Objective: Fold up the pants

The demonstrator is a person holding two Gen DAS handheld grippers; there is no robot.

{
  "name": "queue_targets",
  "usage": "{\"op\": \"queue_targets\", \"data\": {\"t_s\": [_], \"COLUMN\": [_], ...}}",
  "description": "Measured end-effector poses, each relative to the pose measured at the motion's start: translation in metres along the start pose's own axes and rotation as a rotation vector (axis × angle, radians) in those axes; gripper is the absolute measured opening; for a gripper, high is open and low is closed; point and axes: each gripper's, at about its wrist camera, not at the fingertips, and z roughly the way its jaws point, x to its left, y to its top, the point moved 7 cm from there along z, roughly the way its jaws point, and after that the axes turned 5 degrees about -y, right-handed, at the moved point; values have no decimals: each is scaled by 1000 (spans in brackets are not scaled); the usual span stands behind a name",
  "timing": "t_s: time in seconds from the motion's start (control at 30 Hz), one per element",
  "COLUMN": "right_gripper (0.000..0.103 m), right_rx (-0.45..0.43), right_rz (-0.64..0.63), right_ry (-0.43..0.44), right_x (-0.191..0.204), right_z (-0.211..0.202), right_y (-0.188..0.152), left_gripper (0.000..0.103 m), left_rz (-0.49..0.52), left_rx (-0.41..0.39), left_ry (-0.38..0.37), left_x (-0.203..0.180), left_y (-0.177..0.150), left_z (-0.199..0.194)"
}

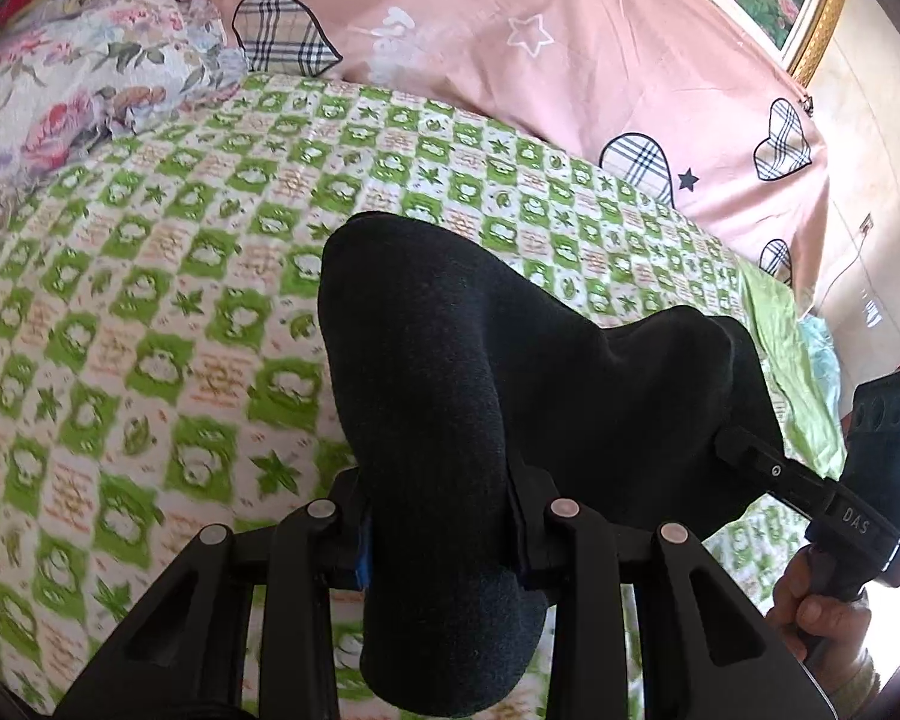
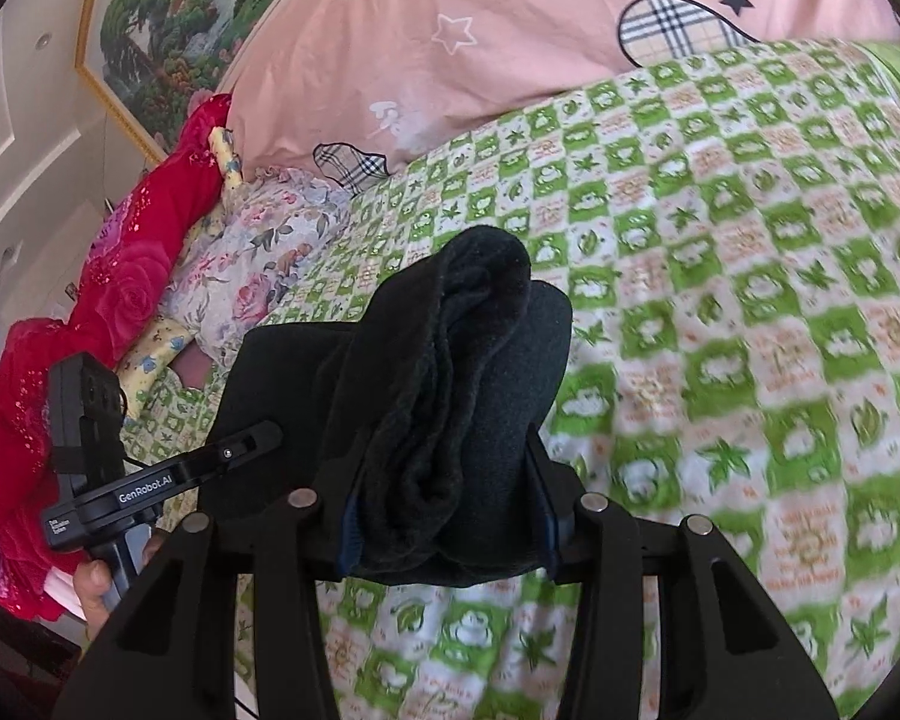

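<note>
Both grippers clamp black pants.

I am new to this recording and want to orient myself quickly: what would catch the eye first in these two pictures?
First, the black pants, bunched and held up over the green checked bedsheet, clamped by the left tongs and the right tongs at once. Behind them, the pink quilt with plaid hearts lies along the far side, with a bright red rose-patterned blanket beside it.
</note>
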Motion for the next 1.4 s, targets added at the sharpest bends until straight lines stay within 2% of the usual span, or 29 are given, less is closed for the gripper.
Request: {"op": "queue_targets", "data": {"t_s": [0.27, 0.4, 0.5, 0.57, 0.6, 0.67, 0.7, 0.77, 0.93, 1.2, 1.4], "right_gripper": [46, 52, 57, 61, 62, 71, 74, 79, 80, 85, 89], "right_rx": [39, 70, 74, 73, 74, 74, 71, 64, 49, 0, -21], "right_rz": [-36, -76, -79, -77, -77, -73, -76, -88, -115, -154, -185], "right_ry": [-35, -78, -106, -126, -132, -139, -154, -172, -187, -166, -177], "right_x": [-3, -9, -19, -25, -29, -33, -35, -36, -30, -12, -4], "right_z": [22, 30, 32, 32, 32, 32, 32, 32, 27, 8, -3], "right_y": [-3, -8, -11, -12, -14, -15, -16, -17, -16, -19, -25], "left_gripper": [32, 36, 49, 62, 65, 78, 80, 82, 84, 84, 84], "left_rz": [-2, -2, -13, -17, -16, -19, -21, -30, -29, -25, 10], "left_rx": [17, 22, 30, 37, 39, 41, 41, 44, 46, 35, 18], "left_ry": [34, 49, 60, 82, 91, 124, 132, 133, 151, 183, 214], "left_x": [18, 22, 28, 32, 34, 38, 39, 40, 40, 36, 29], "left_y": [-5, -11, -14, -16, -17, -20, -21, -23, -28, -38, -47], "left_z": [15, 20, 24, 26, 27, 27, 27, 26, 21, 7, -5]}}
